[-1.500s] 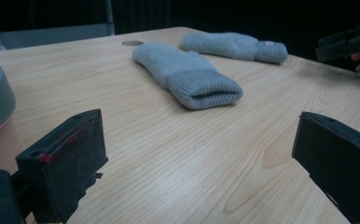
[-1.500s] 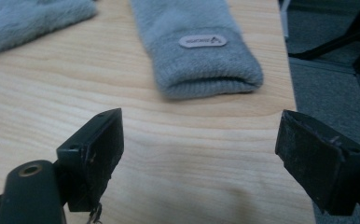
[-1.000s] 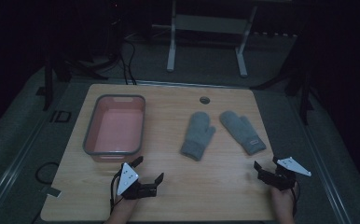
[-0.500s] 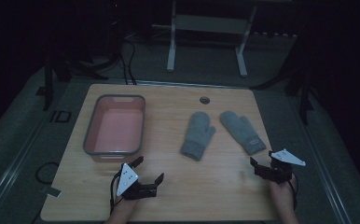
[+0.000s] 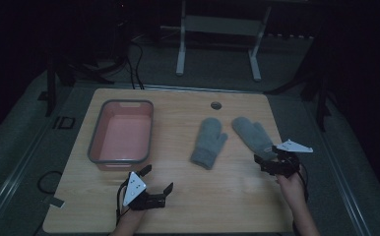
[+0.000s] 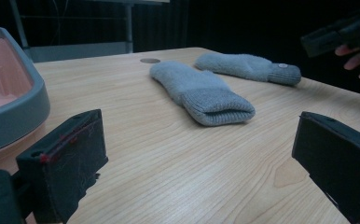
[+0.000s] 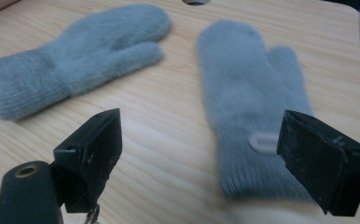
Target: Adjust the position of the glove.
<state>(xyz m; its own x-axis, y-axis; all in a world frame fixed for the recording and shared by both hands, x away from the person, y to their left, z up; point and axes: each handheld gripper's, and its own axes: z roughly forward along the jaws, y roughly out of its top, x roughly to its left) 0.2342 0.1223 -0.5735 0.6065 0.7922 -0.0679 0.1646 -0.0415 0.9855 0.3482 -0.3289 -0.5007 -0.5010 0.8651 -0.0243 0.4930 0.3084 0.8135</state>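
Grey mittens, two: right mitten (image 5: 252,134) under my spread right tongs (image 5: 269,163), unheld. Left mitten (image 5: 208,142) untouched, tub (image 5: 95,147) empty; left tongs (image 5: 154,179) released.

The one legible mark is "ID" in dark letters on the grey floor mat (image 5: 62,123), just left of the wooden table (image 5: 178,201). The small tag on the right-hand mitten (image 7: 250,102) is too blurred to read.
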